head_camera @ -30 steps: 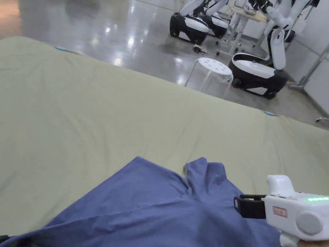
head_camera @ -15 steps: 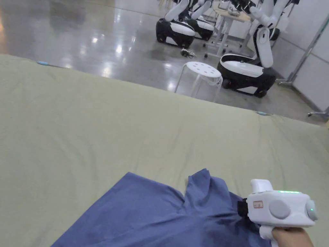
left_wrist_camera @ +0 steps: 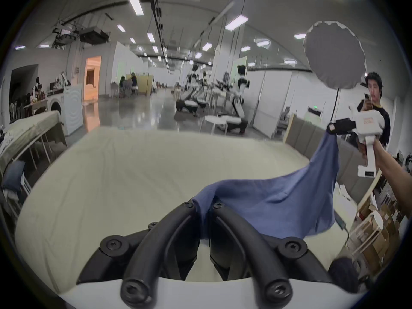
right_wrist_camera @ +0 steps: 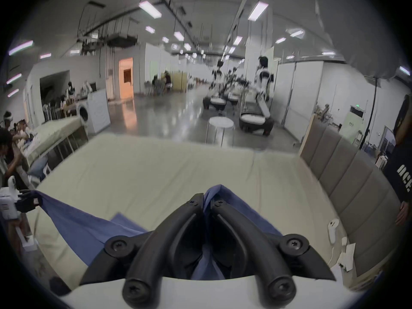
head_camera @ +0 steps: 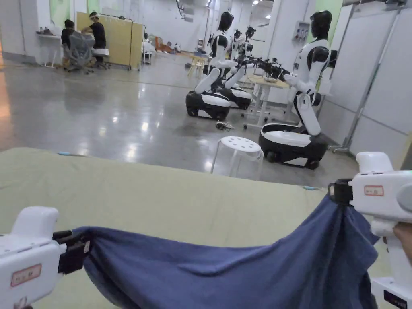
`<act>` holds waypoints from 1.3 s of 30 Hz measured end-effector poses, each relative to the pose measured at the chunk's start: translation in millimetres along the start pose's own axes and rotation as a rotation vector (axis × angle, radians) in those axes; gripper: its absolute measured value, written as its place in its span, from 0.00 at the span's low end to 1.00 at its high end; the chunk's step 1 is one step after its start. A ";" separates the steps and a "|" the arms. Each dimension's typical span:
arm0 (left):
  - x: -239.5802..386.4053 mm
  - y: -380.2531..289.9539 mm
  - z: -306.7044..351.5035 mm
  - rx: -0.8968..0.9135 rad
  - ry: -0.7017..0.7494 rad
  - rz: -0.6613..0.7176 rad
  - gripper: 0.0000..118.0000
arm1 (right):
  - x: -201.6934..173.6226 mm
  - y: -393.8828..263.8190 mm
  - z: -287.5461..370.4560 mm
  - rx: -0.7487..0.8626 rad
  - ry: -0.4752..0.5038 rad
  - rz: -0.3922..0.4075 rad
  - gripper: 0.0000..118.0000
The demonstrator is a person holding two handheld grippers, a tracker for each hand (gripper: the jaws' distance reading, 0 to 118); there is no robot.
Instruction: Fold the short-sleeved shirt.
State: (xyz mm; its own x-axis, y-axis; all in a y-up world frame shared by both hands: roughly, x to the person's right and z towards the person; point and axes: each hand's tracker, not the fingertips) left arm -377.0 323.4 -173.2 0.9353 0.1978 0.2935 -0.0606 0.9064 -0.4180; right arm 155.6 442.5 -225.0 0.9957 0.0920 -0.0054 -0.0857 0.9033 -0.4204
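Between my two tongs hangs the shirt (head_camera: 241, 277). My left gripper (head_camera: 82, 247) is clamped on one edge of the blue cloth, low and near at the left; its own view shows both jaws pinching a bunch of fabric. My right gripper (head_camera: 337, 192) is clamped on another edge, higher and at the right, and its view too shows cloth pressed between both jaws. The shirt sags in a shallow curve from one grip to the other, held up above the bed (head_camera: 169, 201), with its lower part hanging out of sight below the head view. I cannot tell whether any of it touches the sheet.

I judge this to be the spreading step: nothing is folded yet. Next I would need to level the two grips, pull the span taut and lower it flat onto the sheet, well clear of the near edge.

Compared with half a second ago, the shirt has left the bed, where it lay crumpled with just the right gripper at it. The head camera has also tipped up, so the stool (head_camera: 238, 145) and robots (head_camera: 305, 80) beyond now show fully.
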 end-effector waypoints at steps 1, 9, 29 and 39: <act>1.2 22.3 -2.1 0.033 0.003 0.002 0.07 | 6.1 18.1 8.5 0.036 -0.003 -0.023 0.05; 12.1 190.5 -41.6 0.203 0.155 -0.100 0.07 | 39.2 147.7 46.2 0.335 -0.046 -0.086 0.05; -21.0 222.2 -121.0 0.293 0.376 -0.082 0.07 | 62.6 131.2 -51.1 0.421 -0.042 -0.257 0.05; 11.1 142.3 -49.7 0.261 0.320 -0.070 0.06 | 59.3 44.0 29.9 0.370 -0.012 -0.252 0.05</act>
State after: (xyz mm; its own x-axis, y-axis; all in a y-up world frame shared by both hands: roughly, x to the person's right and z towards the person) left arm -358.0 436.1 -272.1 0.9989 0.0441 0.0141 -0.0413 0.9859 -0.1623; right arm 209.8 500.2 -216.7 0.9868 -0.1473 0.0667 0.1510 0.9870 -0.0544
